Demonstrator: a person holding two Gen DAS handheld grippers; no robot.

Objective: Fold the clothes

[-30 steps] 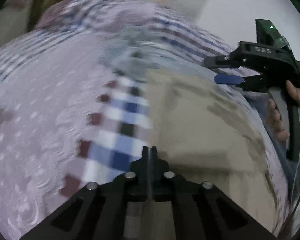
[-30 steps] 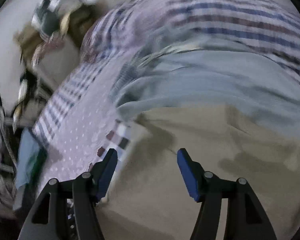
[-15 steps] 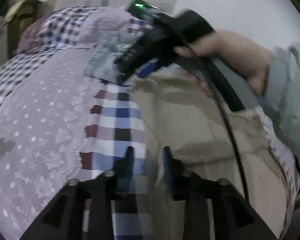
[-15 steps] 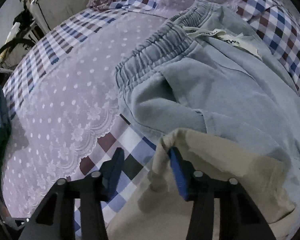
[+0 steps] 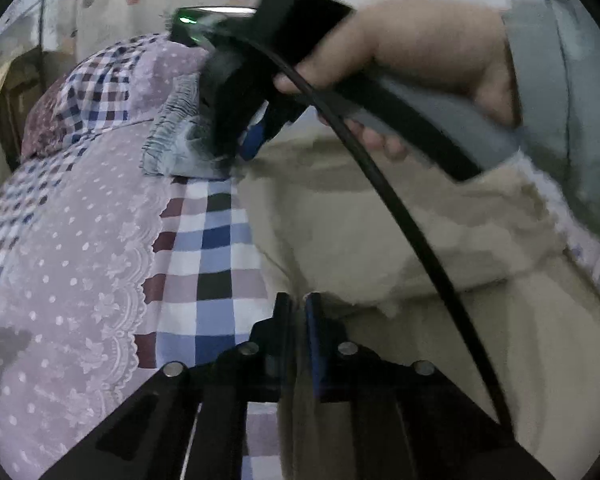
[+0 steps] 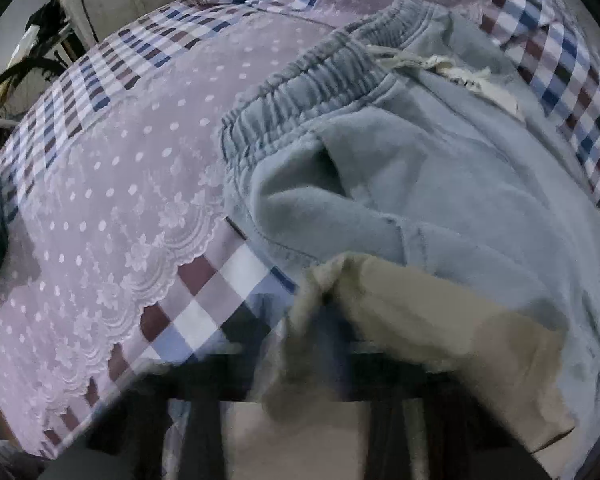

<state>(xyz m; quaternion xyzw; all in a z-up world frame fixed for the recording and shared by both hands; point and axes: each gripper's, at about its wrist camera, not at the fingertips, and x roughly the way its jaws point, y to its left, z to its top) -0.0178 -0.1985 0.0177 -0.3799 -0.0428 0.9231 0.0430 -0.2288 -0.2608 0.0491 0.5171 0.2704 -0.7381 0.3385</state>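
Left gripper (image 5: 298,312): jaws nearly together, a thin fold of the beige garment (image 5: 440,240) pinched between them at its near left edge.
Right gripper (image 5: 252,142): seen from the left wrist view, pressed down at the far left corner of the same cloth; a hand (image 5: 412,56) holds its grip, a black cable (image 5: 400,216) trailing across the cloth.
Right jaws, own view: blurred; beige cloth (image 6: 380,304) bunches up between the blue pads, so judged closed on it, gap not readable.
Beige garment, position: spread on the bed, to the right of both grippers' line; both grips sit on its left edge.
Long axis of held edge: runs from the left gripper near, away to the right gripper far.
Blue-grey trousers (image 6: 440,168): just beyond the beige corner, partly under it, elastic waistband (image 6: 312,76) toward the far side.
Bed cover (image 5: 208,248): checked cloth bare beside the held edge; lilac dotted lace panel (image 5: 72,240) further left.
Judged next move: carry the held edge across to the right; both grips share it equally.
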